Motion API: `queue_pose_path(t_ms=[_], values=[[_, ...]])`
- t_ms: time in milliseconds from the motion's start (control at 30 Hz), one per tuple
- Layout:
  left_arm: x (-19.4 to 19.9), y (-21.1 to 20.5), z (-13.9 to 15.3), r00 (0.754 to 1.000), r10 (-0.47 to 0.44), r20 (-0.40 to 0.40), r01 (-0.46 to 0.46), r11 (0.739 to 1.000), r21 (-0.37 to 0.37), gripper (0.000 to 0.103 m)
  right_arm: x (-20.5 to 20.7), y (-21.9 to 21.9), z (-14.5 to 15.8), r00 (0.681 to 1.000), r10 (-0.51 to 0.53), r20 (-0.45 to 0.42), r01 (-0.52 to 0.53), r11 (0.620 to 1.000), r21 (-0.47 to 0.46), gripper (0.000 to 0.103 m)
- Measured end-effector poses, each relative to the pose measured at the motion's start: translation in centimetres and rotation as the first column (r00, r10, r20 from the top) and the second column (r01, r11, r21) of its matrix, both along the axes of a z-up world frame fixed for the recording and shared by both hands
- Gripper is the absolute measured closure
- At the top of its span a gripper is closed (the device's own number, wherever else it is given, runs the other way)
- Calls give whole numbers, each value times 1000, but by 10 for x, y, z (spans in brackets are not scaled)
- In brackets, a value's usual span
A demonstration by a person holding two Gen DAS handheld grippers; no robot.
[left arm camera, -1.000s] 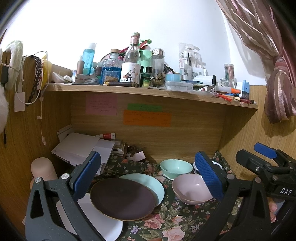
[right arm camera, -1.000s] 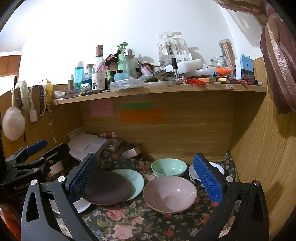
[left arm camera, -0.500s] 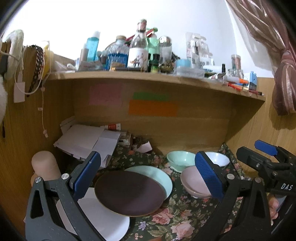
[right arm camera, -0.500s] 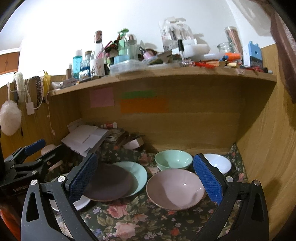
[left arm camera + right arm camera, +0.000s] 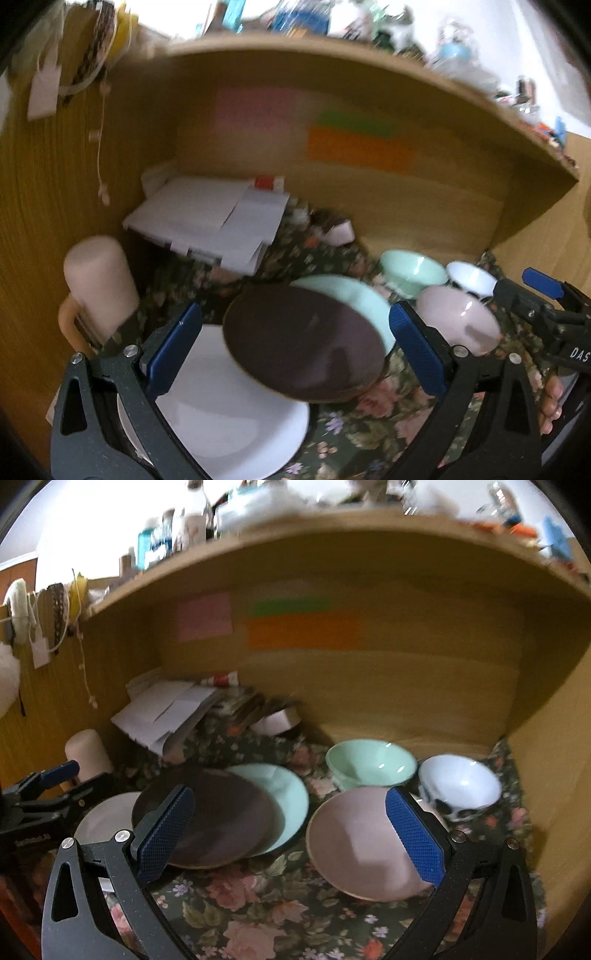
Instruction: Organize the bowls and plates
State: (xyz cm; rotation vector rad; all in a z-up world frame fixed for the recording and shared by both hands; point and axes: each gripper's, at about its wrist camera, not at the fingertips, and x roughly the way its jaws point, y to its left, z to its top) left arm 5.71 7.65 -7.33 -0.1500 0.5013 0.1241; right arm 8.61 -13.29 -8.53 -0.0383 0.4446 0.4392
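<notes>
Brown plate [image 5: 303, 341] lies on top, overlapping the mint plate [image 5: 351, 295] and the white plate [image 5: 236, 413] on the floral cloth [image 5: 258, 904]. Your left gripper [image 5: 291, 350] hangs over it, jaws wide and empty. Come at its near rim squarely. Your right gripper [image 5: 288, 838], also spread and empty, frames the pink bowl [image 5: 365, 845]; mind the mint bowl [image 5: 369, 764] and white bowl [image 5: 458, 782] just behind.

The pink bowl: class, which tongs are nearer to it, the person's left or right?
Right. The right tongs are open, with one blue pad overlapping the pink bowl in view. The left tongs are open over the dark plate, the bowl off to their right.
</notes>
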Motion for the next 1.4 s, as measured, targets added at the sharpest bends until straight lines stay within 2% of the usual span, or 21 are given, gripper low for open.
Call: queue_pose_path(t_ms=[100, 167, 233, 333, 533, 700, 767, 867, 933, 1033, 1100, 1400], values=[[8, 11, -13, 999, 13, -52, -13, 1000, 4, 4, 14, 12, -6, 999, 31, -35, -32, 999, -25, 0], [13, 17, -21, 996, 24, -87, -23, 1000, 10, 14, 23, 23, -11, 997, 53, -58, -56, 997, -60, 0], [17, 24, -28, 993, 26, -115, -26, 1000, 0, 18, 32, 33, -15, 994, 76, -83, -84, 992, -92, 0], [22, 34, -38, 988, 33, -150, -35, 999, -12, 21, 44, 45, -21, 986, 111, -127, -126, 984, -123, 7], [34, 51, -55, 976, 58, -210, -65, 998, -26, 26, 75, 64, -37, 951, 167, -259, -207, 969, -135, 24], [46, 66, -68, 961, 71, -266, -92, 994, -66, 36, 107, 74, -54, 906, 177, -385, -248, 958, -142, 46], [49, 68, -71, 956, 88, -278, -109, 992, -58, 43, 119, 78, -61, 889, 169, -426, -254, 956, -150, 50], [53, 70, -74, 954, 99, -283, -117, 992, -48, 43, 131, 84, -69, 867, 164, -470, -269, 949, -166, 60], [55, 72, -76, 954, 84, -289, -107, 992, -64, 44, 138, 88, -74, 853, 158, -497, -273, 947, -167, 62], [60, 75, -78, 949, 57, -309, -87, 993, -85, 52, 145, 93, -78, 843, 148, -518, -273, 946, -174, 65], [63, 75, -80, 947, 40, -320, -75, 992, -97, 56, 148, 98, -81, 838, 136, -528, -270, 945, -184, 70], [67, 70, -85, 943, -30, -332, -9, 994, -113, 75, 160, 112, -94, 826, 97, -556, -254, 944, -211, 73]])
